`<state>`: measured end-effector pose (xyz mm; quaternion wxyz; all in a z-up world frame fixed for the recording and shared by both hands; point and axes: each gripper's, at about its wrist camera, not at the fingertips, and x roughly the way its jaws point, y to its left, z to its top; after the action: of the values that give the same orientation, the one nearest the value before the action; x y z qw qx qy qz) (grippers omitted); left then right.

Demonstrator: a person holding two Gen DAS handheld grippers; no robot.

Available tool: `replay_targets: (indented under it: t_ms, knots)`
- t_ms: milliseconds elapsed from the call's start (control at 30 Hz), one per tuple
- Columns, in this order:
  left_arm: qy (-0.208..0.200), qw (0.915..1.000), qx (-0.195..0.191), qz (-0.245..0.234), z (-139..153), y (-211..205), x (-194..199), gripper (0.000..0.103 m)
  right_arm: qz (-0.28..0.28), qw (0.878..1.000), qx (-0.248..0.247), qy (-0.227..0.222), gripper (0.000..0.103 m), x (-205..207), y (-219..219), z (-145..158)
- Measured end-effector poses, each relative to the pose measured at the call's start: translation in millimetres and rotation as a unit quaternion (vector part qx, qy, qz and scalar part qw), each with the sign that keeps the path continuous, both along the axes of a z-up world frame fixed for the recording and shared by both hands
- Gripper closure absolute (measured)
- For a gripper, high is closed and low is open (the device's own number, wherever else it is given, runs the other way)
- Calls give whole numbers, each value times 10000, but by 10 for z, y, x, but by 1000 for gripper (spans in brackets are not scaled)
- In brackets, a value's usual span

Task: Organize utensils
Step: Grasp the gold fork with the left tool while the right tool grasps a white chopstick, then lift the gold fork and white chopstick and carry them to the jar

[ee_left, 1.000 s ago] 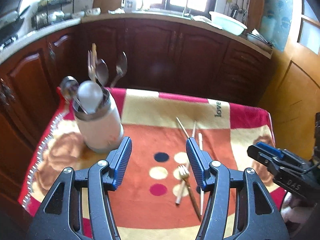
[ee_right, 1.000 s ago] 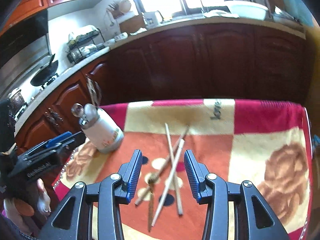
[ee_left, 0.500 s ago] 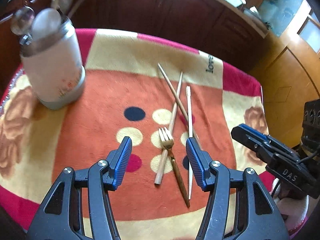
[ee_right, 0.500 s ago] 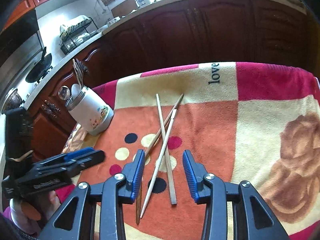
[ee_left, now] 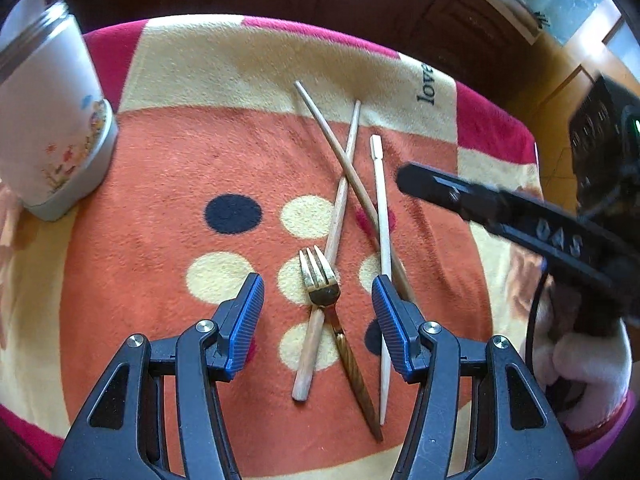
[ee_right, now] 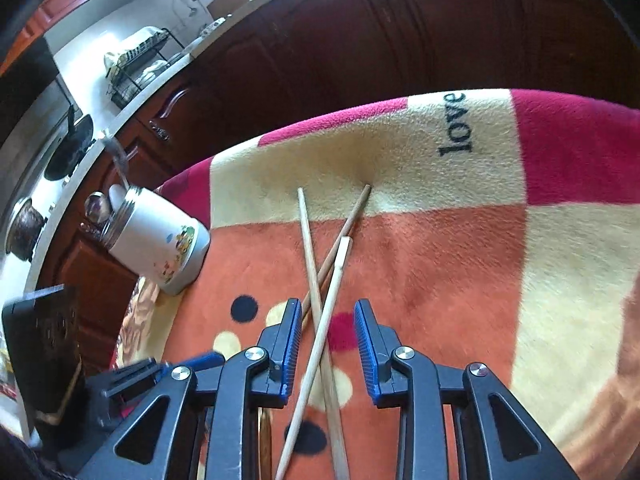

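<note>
A gold fork [ee_left: 320,280] with a brown handle lies on the blanket among three crossed wooden chopsticks [ee_left: 344,184]. My left gripper [ee_left: 318,300] is open, low over the blanket, its jaws either side of the fork's head. My right gripper [ee_right: 327,332] is open, straddling the chopsticks [ee_right: 320,280]; it also shows from the side in the left wrist view [ee_left: 500,208]. The white utensil holder [ee_left: 48,120] stands at the far left; in the right wrist view [ee_right: 160,240] it holds spoons.
A red, orange and cream blanket [ee_left: 180,140] with "love" printed on it covers the table. Dark wooden cabinets [ee_right: 360,40] stand behind. A counter with a stove and a dish rack [ee_right: 136,64] runs along the left.
Both grippers have moved down and forward toward the utensils. The left now frames the fork; the right now straddles the chopsticks. Both stay open.
</note>
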<state>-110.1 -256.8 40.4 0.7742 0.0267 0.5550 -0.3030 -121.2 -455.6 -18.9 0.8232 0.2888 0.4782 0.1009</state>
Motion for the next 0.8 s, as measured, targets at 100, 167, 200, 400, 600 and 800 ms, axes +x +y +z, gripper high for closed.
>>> replay_targets:
  t_ms: [100,167,200,400,600,800]
  knots:
    - [46,9999,25,-99,-57,-68,32,54,28,10000,57,63,76,116,-2,-63]
    - [51,9998,52,-157,-85,-102,49,72,74,9999,118,83,76,180,-1,-100]
    - [69,9998,65,-185,-100,-113,59,79,110,9998,138,83,76,205,3,-116]
    - [124,9996,-72,-248,-109,-3,60,83,282,9996,1,80,96,227,30,-198]
    - [123,9991,-358,-188,55,230,47,85,202,9996,82,-176,98,46,-72,-35]
    - [-58,9974,-658,-272,315,370,-46,88,215,9983,244,-480,99,-173,-93,244]
